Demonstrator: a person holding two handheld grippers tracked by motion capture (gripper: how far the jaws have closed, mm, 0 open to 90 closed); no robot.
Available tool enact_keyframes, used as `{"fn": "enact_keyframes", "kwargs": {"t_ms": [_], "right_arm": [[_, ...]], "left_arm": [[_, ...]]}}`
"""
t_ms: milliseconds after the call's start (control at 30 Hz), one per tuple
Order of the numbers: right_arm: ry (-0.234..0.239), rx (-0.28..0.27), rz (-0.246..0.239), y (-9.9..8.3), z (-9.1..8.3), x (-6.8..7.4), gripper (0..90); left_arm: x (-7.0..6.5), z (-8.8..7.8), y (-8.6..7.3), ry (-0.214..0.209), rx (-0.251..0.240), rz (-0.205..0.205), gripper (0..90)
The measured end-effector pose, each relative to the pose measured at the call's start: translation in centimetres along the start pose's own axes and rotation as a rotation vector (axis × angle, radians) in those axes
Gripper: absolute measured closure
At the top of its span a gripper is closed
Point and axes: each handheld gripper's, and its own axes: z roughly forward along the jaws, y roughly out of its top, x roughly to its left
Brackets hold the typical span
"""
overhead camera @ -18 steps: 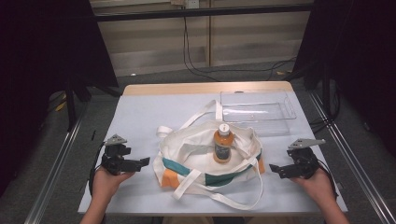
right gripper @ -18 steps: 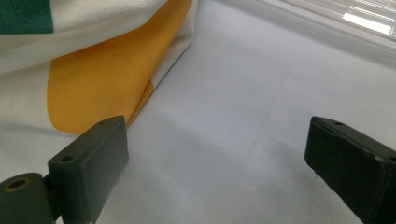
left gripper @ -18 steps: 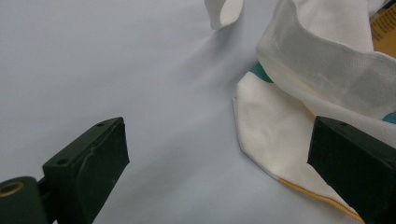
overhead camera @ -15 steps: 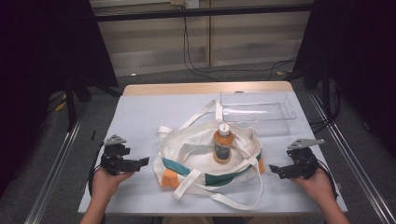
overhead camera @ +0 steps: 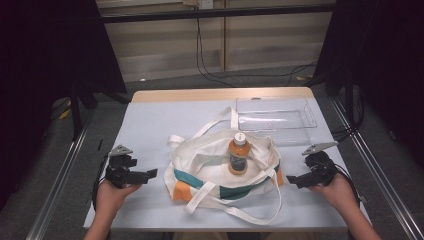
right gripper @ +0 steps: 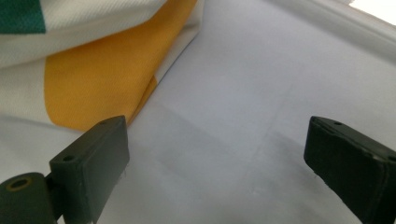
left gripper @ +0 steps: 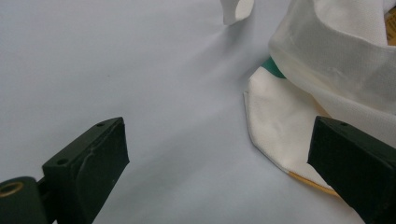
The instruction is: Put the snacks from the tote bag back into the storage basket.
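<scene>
A white tote bag [overhead camera: 210, 165] with green and orange bands lies open in the middle of the table, its straps spread around it. An orange bottle [overhead camera: 238, 155] with a white cap stands upright inside it. My left gripper [overhead camera: 150, 174] rests on the table left of the bag, open and empty, pointing at the bag [left gripper: 336, 79]. My right gripper [overhead camera: 291, 181] rests to the right of the bag, open and empty, with the bag's orange corner [right gripper: 107, 79] just ahead of its left jaw.
A clear plastic tray [overhead camera: 275, 116] sits at the back right of the pale table cover [overhead camera: 155, 120]. Metal rails run along both sides of the table. Cables hang behind the far edge.
</scene>
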Motion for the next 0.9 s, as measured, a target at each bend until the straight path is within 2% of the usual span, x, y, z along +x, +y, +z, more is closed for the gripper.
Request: {"fn": "enact_keyframes", "kwargs": {"t_ms": [100,167,267,367,533,567,667,767,867,900], "right_arm": [[0.003,0.046,-0.019,0.3,0.0,0.1,6.7],[0.012,0.068,-0.049,0.5,0.0,0.1,6.7],[0.022,0.097,-0.05,1.0,-0.1,0.2,6.9],[0.026,0.117,-0.077,1.4,-0.2,0.3,6.9],[0.026,0.163,-0.117,2.1,-0.3,0.4,6.9],[0.03,0.175,-0.105,2.2,-0.3,0.5,7.1],[0.029,0.191,-0.125,2.5,-0.4,0.5,7.3],[0.03,0.205,-0.13,2.7,-0.6,0.5,7.4],[0.033,0.22,-0.114,3.0,-0.8,0.5,7.6],[0.034,0.216,-0.127,3.0,-0.8,0.3,7.6]], "left_arm": [[0.1,-0.1,0.0,0.002,0.014,0.01,4.8],[0.1,-0.1,-0.1,0.005,0.019,0.009,4.7],[0.2,-0.2,-0.2,0.005,0.026,0.02,4.7],[0.1,-0.1,-0.2,0.01,0.011,-0.001,4.8],[0.2,-0.3,-0.2,0.013,0.026,0.011,4.7],[0.2,-0.3,-0.2,0.014,0.025,0.009,4.8],[0.3,-0.2,-0.3,0.011,0.019,0.005,4.7],[0.3,-0.2,-0.3,0.013,0.016,0.0,4.8],[0.2,-0.3,-0.2,0.01,0.017,-0.001,4.7],[0.2,-0.2,-0.2,0.012,0.018,0.0,4.7]]}}
